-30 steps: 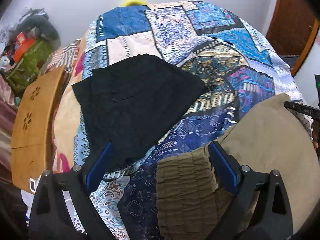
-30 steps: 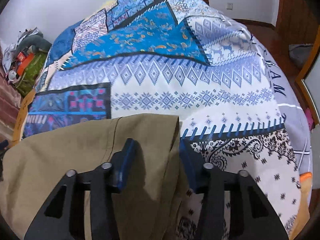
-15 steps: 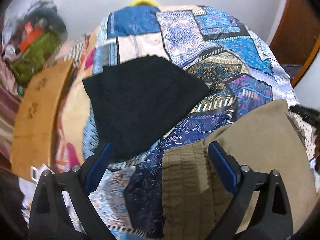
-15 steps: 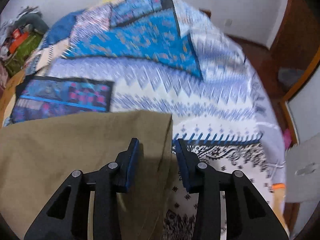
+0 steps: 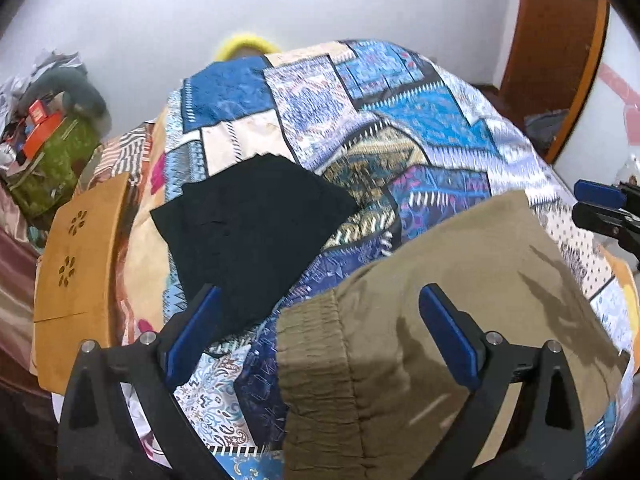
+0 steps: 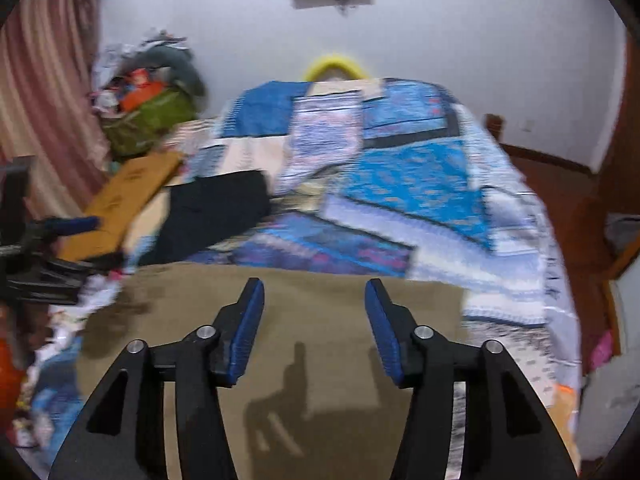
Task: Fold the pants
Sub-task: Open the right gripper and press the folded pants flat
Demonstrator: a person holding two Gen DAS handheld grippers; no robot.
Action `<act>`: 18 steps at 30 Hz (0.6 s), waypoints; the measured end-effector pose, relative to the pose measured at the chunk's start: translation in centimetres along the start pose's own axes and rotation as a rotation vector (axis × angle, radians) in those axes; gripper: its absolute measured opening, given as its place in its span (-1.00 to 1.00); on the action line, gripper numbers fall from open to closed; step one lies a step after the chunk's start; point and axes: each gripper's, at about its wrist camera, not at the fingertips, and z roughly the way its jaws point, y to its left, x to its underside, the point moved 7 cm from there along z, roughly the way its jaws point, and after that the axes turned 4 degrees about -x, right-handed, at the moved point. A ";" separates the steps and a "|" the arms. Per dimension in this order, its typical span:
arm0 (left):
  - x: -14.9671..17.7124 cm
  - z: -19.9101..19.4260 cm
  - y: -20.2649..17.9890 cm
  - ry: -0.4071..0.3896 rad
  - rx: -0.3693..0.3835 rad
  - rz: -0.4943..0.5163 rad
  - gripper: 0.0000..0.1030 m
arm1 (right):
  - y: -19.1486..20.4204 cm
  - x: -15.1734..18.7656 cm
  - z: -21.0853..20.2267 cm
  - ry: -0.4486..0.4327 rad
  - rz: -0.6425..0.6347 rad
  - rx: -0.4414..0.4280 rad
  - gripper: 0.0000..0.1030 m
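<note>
Olive-brown pants (image 5: 452,320) lie folded flat on the patterned bedspread (image 5: 400,128), their gathered waistband (image 5: 316,360) at the near left. They also show in the right wrist view (image 6: 320,360). My left gripper (image 5: 320,336) is open and empty, held above the waistband end. My right gripper (image 6: 314,328) is open and empty, raised above the pants' other end; it also shows at the right edge of the left wrist view (image 5: 600,208).
Folded black pants (image 5: 252,224) lie on the bed to the left of the olive pair. A wooden board (image 5: 76,264) runs along the bed's left side. A green bag with clutter (image 5: 48,160) stands at the far left. A wooden door frame (image 5: 560,60) is at the right.
My right gripper has opened, let go of the pants' edge, and lifted back. Both grippers rose, so more of the room shows. The olive pants lie flat.
</note>
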 end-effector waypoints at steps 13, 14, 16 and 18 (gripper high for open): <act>4.1 4.0 -1.7 0.121 0.046 0.045 0.93 | 2.8 5.5 8.5 0.313 -0.058 -0.082 0.21; 4.2 3.9 -1.5 0.118 0.048 0.037 0.93 | 2.7 5.6 8.2 0.316 -0.061 -0.085 0.23; 4.5 3.7 -1.2 0.115 0.053 0.020 0.93 | 2.4 5.9 7.6 0.312 -0.036 -0.101 0.26; 4.9 3.4 -1.0 0.115 0.058 0.009 0.93 | 2.0 6.3 6.9 0.303 -0.013 -0.098 0.30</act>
